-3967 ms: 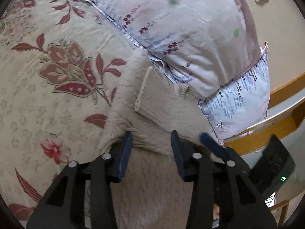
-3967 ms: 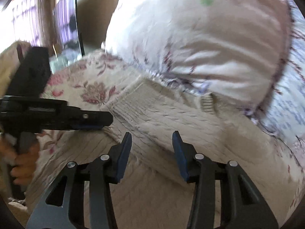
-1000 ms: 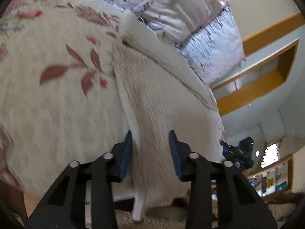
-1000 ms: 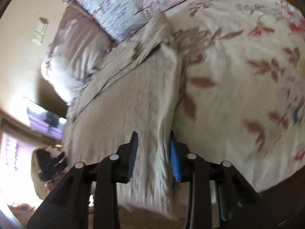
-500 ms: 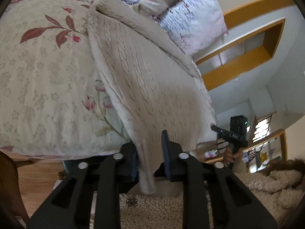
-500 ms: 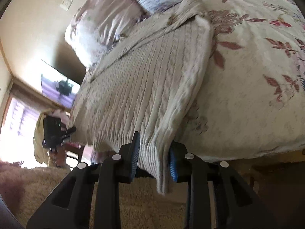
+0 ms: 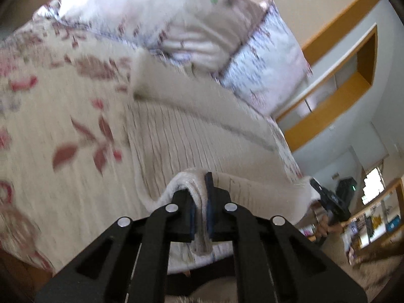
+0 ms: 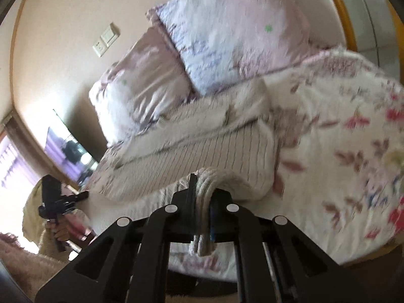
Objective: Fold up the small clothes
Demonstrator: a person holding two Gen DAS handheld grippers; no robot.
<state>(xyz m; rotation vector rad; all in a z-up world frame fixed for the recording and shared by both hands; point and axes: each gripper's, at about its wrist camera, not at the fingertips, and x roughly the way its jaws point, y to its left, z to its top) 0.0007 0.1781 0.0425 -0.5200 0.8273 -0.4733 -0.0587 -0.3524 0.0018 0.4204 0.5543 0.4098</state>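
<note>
A cream cable-knit sweater [image 7: 192, 136] lies on the floral bedspread, its top end near the pillows. My left gripper [image 7: 200, 197] is shut on the sweater's bottom hem at one corner and holds it lifted above the bed edge. My right gripper [image 8: 202, 197] is shut on the hem [image 8: 204, 227] at the other corner, also lifted; the sweater's body [image 8: 202, 136] shows in the right wrist view. Each gripper shows small in the other's view, the right [image 7: 328, 199] and the left [image 8: 63, 199].
Two pale floral pillows [image 7: 192, 22] lean at the head of the bed [image 8: 353, 151]. A wooden shelf niche [image 7: 353, 80] is on the wall to the right. A shaggy rug [image 8: 30, 265] covers the floor below the bed edge. A wall switch [image 8: 106, 40] sits above the pillows.
Both grippers have closed fully on the sweater's hem and lifted it up and toward the pillows. The hem hung off the bed edge before; now it is raised over the sweater's body.
</note>
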